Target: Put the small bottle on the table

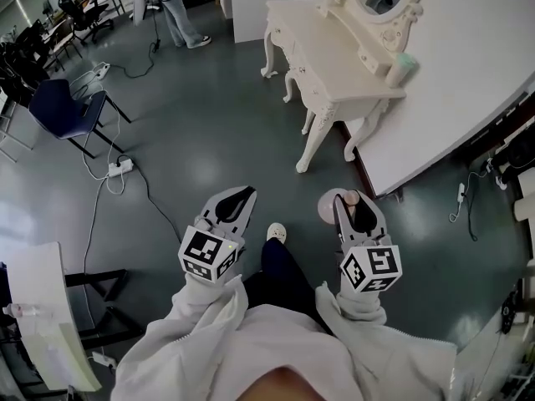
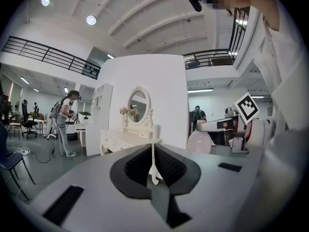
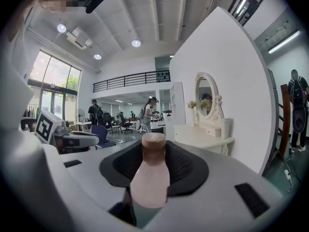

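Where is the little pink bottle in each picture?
Head view: small bottle lower middle, in the right gripper.
Left gripper view: right of middle, low down.
Right gripper view: dead centre, between the jaws.
Shared landmark: the white dressing table with its oval mirror.

The small pale-pink bottle (image 3: 150, 178) has a rounded body that narrows to a short neck under a duller, brownish-pink cap. It stands upright between the two dark padded jaws of the right claw (image 3: 153, 151), which press on its sides; its cap rises clear above them. In the head view the bottle (image 1: 330, 210) hangs over the grey floor, well apart from the white carved desk (image 1: 334, 65). That desk has curved, ornamented legs and an oval mirror in a scrolled frame at its back edge, and it stands ahead of the bottle, against a white wall.
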Demonstrator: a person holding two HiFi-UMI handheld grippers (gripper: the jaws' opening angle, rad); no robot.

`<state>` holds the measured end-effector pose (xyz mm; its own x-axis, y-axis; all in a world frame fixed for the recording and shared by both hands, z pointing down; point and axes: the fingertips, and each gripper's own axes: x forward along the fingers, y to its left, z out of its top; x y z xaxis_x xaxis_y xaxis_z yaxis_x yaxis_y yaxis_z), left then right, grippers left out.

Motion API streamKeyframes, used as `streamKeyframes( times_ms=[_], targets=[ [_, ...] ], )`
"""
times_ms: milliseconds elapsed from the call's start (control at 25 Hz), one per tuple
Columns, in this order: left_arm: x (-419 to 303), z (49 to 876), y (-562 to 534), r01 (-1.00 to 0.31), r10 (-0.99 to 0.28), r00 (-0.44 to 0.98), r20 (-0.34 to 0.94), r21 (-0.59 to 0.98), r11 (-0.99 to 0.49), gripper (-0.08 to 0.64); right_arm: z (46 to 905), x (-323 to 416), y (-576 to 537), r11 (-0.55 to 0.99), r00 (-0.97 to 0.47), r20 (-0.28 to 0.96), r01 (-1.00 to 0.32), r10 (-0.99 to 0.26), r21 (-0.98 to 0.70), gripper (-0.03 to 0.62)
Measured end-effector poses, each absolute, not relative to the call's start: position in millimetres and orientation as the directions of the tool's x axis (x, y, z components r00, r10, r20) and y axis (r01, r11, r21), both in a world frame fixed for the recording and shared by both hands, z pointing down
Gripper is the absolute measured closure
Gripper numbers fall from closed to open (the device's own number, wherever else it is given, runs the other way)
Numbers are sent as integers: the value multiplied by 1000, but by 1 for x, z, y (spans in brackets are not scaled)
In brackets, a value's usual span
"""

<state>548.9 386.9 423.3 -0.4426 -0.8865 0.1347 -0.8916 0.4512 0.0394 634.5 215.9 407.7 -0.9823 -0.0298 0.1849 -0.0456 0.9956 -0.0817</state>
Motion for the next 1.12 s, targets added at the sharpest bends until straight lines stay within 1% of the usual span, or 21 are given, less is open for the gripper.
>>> streamKeyframes(
  times_ms=[280, 600, 840, 1120],
  targets=[
    [491, 422, 363, -878, -873, -470, 129, 28, 477, 531, 406, 582, 186, 998, -981, 190, -39, -29, -52, 433],
    [419, 415, 318, -881, -876, -468, 120, 22, 473, 531, 402, 516, 146, 999, -981, 193, -25, -17, -42, 433],
    [376, 416, 294, -875, -870, -477, 128, 25, 483, 531, 406, 470, 121, 999, -979, 202, -8, 2, -50, 433],
    [336, 419, 275, -863, -857, -498, 132, 16, 505, 531, 406, 433, 98, 999, -981, 196, -2, 7, -45, 433]
  ],
)
